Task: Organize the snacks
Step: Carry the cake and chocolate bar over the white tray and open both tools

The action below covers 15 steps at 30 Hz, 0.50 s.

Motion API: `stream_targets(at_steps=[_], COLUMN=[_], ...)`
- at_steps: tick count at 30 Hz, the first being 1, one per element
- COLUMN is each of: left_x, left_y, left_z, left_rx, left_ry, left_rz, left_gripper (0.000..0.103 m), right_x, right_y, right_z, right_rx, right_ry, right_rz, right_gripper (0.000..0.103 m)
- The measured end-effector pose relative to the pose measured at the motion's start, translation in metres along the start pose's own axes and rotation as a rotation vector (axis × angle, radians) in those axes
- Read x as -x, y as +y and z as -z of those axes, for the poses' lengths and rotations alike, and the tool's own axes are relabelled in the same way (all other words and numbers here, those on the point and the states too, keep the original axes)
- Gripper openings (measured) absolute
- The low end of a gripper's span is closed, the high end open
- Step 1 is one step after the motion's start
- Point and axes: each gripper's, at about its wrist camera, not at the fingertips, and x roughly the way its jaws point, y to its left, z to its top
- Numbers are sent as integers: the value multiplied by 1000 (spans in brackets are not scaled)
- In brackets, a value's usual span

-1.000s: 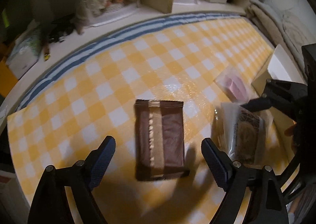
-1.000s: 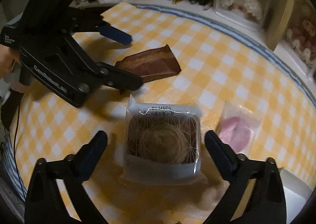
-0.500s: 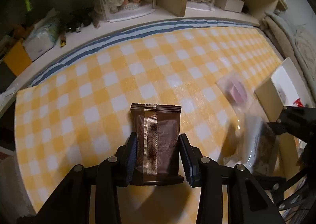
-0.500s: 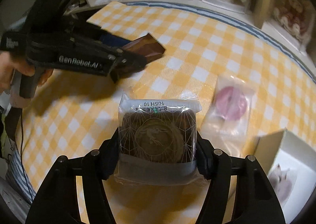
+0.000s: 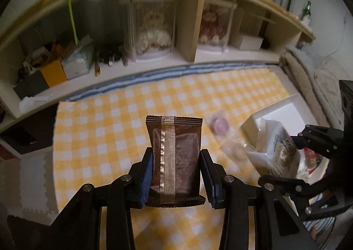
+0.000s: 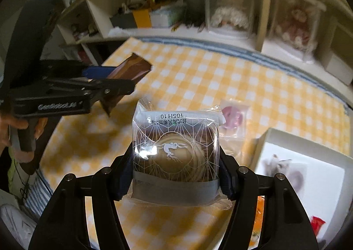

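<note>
My left gripper (image 5: 175,175) is shut on a brown snack packet (image 5: 175,150) with a gold strip and holds it up above the yellow checked tablecloth (image 5: 110,122). The packet also shows in the right wrist view (image 6: 130,71). My right gripper (image 6: 176,168) is shut on a clear-wrapped round pastry (image 6: 176,150), lifted off the cloth; it also shows in the left wrist view (image 5: 278,150). A pink snack in a clear bag (image 6: 233,117) lies on the cloth beyond it. A white box (image 6: 308,161) stands at the right.
A wooden shelf (image 5: 194,29) with doll display cases (image 5: 152,29), a tissue box and small boxes runs along the far side. A blue striped cloth edge (image 5: 176,73) borders the checked cloth. Orange and red wrappers (image 6: 317,223) lie by the white box.
Both grippers were open around their snacks, then shut on them. Now both have lifted their snacks well above the cloth and tilted up toward the shelf.
</note>
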Motion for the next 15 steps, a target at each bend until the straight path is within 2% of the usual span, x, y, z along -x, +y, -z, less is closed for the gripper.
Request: stream_targets(at_steps=[11, 15], left_x=[101, 118], left_y=[-55, -81], left_z=[26, 29], left_rx=[53, 56], left_ry=[-101, -119], left_rz=[-8, 4], left_gripper=[40, 40], right_x=[84, 109], right_y=[-10, -24], right_z=[9, 15], right_rx=[-30, -51], right_ry=[-98, -120], right_rz=[48, 72], right_gripper=[65, 65])
